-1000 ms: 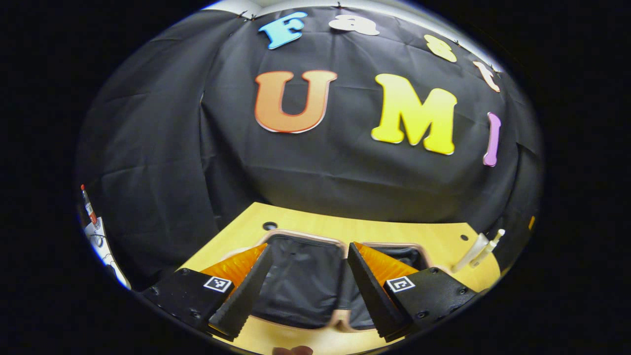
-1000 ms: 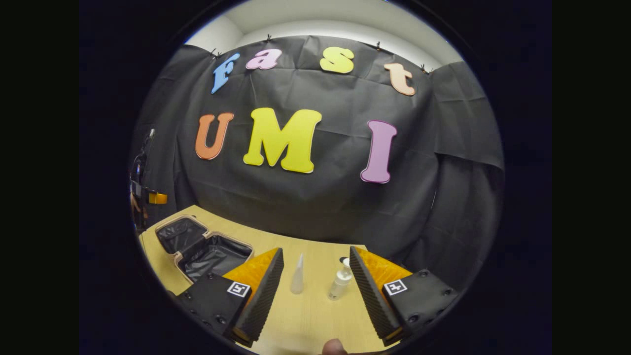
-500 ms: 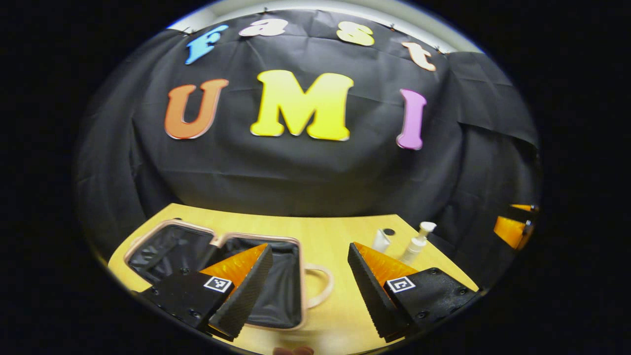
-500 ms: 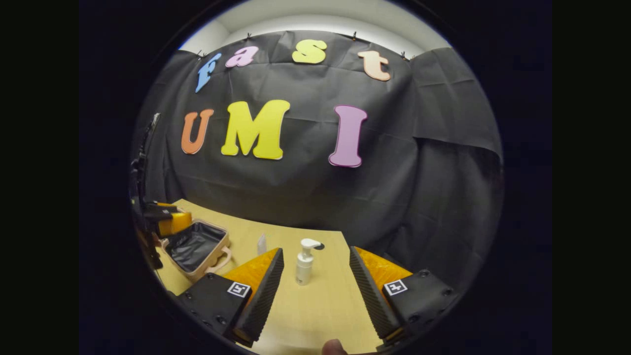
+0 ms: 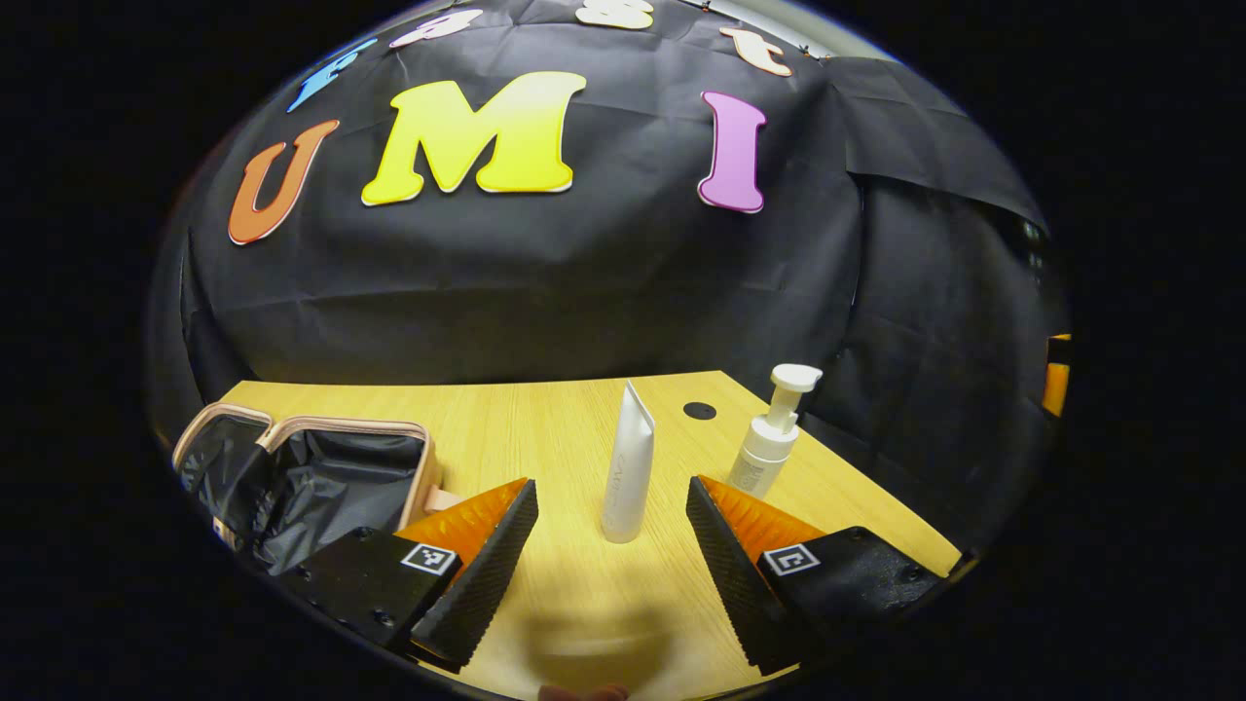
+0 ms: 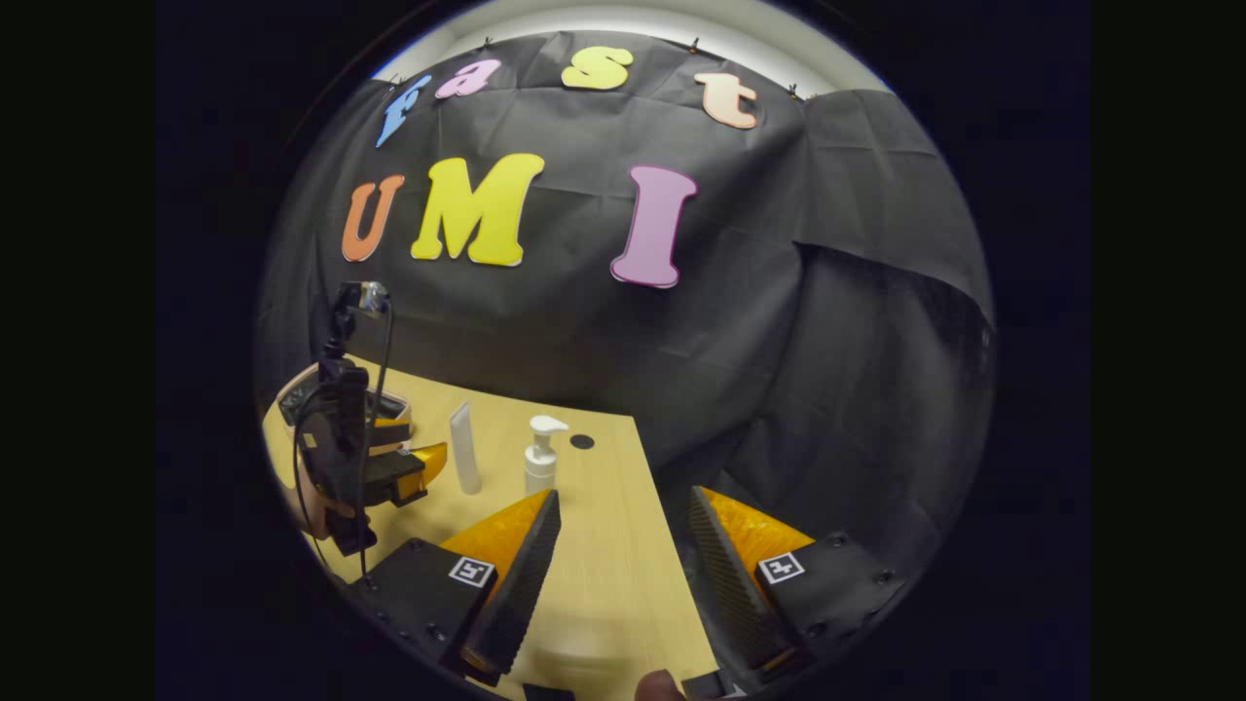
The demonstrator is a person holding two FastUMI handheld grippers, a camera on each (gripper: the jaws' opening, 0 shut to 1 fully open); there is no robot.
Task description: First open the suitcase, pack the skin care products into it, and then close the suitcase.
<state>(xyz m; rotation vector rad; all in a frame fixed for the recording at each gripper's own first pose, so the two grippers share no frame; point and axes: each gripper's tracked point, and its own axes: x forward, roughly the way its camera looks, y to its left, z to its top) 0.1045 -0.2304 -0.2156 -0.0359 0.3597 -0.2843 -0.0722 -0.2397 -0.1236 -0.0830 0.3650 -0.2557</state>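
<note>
Two skin care products stood upright on the wooden desk (image 5: pixel 574 438) at this moment. In the left gripper view, the white tube (image 5: pixel 628 467) appeared at the centre of the frame, standing on its cap end, directly ahead of the left hand-held gripper (image 5: pixel 610 570) and between the lines of its two fingers but beyond their tips, apart from both. The fingers were spread wide, with nothing between them. The white pump bottle (image 5: pixel 771 438) stood to the right of the tube, just behind the right finger, near a small dark hole (image 5: pixel 699 410) in the desk. The suitcase (image 5: pixel 302 477) lay open at the lower left of the frame, its black lining exposed inside a pale pink rim; nothing could be seen inside it.

In the right gripper view, the right hand-held gripper (image 6: pixel 623 574) occupied the bottom of the frame, its fingers likewise set wide and holding nothing, over the right edge of the desk (image 6: pixel 594 555). The tube (image 6: pixel 464 448) and the pump bottle (image 6: pixel 539 456) stood side by side at centre left, well beyond the fingertips. The left hand-held gripper (image 6: pixel 414 465) appeared at the left of the frame with its cable, beside the tube, partly covering the suitcase (image 6: pixel 292 394).
</note>
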